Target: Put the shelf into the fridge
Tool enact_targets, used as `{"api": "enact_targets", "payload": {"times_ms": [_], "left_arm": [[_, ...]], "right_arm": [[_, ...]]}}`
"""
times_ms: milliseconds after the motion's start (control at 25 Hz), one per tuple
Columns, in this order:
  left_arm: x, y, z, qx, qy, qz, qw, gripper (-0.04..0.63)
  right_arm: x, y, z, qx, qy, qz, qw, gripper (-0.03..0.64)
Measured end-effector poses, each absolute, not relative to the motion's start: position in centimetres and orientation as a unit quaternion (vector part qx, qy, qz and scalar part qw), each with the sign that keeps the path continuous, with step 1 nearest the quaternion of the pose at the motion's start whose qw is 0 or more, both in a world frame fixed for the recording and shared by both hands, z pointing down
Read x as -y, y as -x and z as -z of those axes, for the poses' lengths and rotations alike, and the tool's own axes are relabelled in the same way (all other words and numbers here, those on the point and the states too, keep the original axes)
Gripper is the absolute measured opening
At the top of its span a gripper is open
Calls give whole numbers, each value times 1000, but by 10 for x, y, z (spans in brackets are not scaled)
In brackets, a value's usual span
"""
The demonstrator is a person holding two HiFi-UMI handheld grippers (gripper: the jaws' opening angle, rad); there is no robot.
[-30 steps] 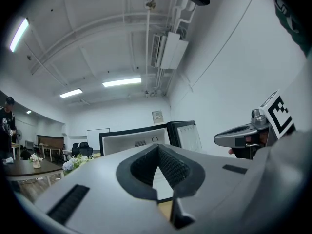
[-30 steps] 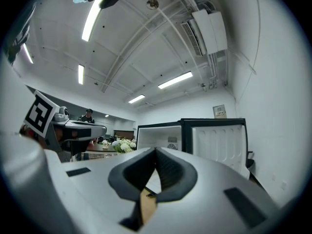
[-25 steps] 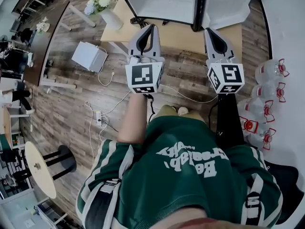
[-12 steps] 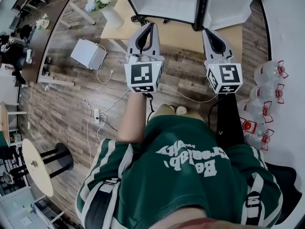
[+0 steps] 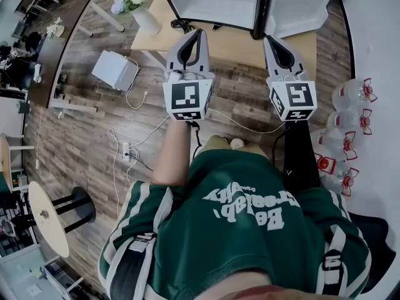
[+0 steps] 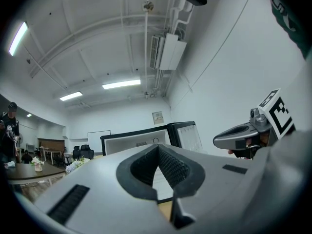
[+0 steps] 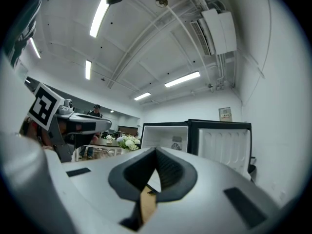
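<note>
Left claw (image 6: 158, 147) pinched closed, ribbed black pads (image 6: 175, 168) touching

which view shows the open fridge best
The right gripper view: the fridge stands face-on, with its open door clear. The head view crops it at the top edge; the left gripper view has it partly behind the claw.

An open-plan office or lab room. A bare white ceiling carries strip lights (image 6: 121, 84) and an air unit (image 7: 219, 30), and a whiteboard (image 6: 98, 140) and office chairs (image 6: 80, 151) stand by the far wall. Head view: plank floor (image 5: 75, 142), power strip (image 5: 127, 152) at 9 o'clock, water bottles (image 5: 334, 144) at 3, round table (image 5: 47, 220) at 8, fridge (image 5: 215, 2) at 12.
</note>
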State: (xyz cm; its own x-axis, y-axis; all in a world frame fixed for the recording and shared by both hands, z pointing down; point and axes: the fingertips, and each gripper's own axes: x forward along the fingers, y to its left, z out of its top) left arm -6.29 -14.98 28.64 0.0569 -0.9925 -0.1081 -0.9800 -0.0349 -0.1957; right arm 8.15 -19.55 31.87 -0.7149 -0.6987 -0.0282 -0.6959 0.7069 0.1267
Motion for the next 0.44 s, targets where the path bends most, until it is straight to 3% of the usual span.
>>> {"api": "enact_targets", "payload": {"times_ms": [440], "left_arm": [[150,60,-286,-685,719,29,113,0]], "right_arm": [[194,-83,-320,924,-378,62,8,3]]}}
